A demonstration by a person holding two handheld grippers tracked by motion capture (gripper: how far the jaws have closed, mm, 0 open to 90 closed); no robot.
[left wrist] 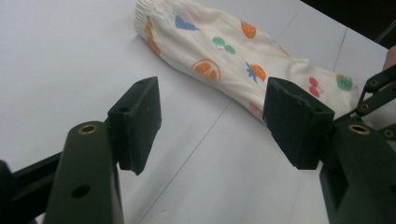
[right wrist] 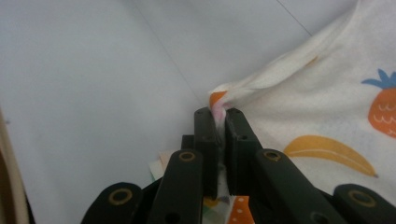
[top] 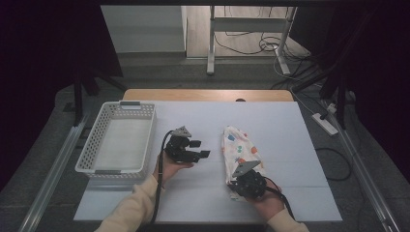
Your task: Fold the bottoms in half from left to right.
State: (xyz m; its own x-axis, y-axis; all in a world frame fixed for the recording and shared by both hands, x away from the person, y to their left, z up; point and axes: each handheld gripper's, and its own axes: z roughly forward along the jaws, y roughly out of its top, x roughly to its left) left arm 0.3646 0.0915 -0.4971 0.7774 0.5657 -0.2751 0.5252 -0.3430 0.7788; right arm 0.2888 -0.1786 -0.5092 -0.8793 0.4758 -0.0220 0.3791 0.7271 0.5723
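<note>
A folded cream cloth printed with fruit (top: 239, 147) lies lengthwise on the white board, right of centre. My right gripper (right wrist: 217, 114) is shut on a pinched fold at the near end of the cloth (right wrist: 327, 116), and fabric bunches up between its pads. In the high view the right gripper (top: 240, 186) sits over that near end, held by a hand. My left gripper (top: 200, 148) hovers left of the cloth with its jaws open and nothing between them. In the left gripper view the cloth (left wrist: 224, 60) lies beyond the left gripper (left wrist: 212, 116), not touching it.
A white perforated basket (top: 89, 150) stands on the left of the board. The white board (top: 290, 125) covers a wooden table (top: 208, 94). Metal frame rails run along both sides, and cables lie on the floor behind.
</note>
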